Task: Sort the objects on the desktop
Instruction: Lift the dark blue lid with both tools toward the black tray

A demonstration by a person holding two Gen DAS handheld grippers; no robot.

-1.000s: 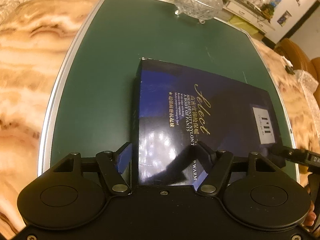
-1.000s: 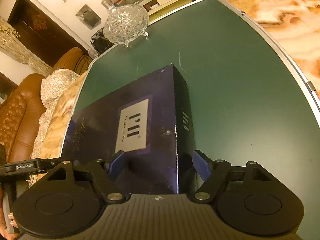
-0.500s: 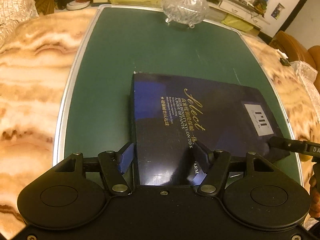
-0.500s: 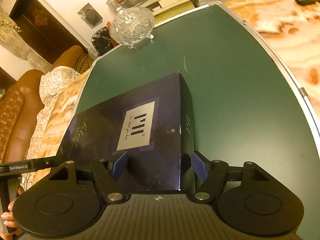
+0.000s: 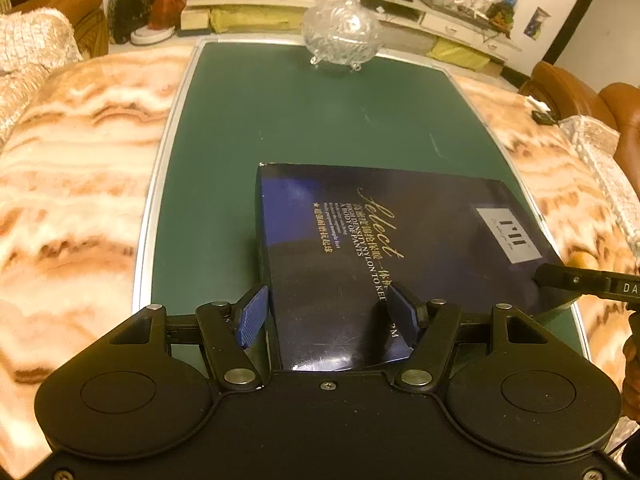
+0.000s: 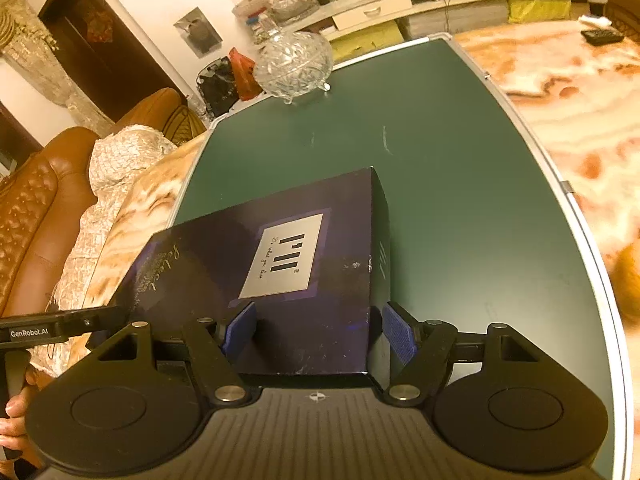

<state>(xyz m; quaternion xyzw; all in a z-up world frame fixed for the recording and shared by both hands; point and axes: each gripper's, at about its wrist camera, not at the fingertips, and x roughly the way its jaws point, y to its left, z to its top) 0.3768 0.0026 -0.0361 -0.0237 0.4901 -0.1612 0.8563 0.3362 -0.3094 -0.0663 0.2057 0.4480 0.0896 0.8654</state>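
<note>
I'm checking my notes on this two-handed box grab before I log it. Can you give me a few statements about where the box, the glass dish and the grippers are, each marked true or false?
1. The dark blue box lies on the green mat. True.
2. The lidded crystal dish sits on top of the box. False: it stands apart, at the mat's far edge.
3. The left gripper straddles a corner of the box. True.
4. The right gripper is at the same corner. False: it straddles a different corner, near the silver label.
5. The box lid is open. False: it is closed.
</note>
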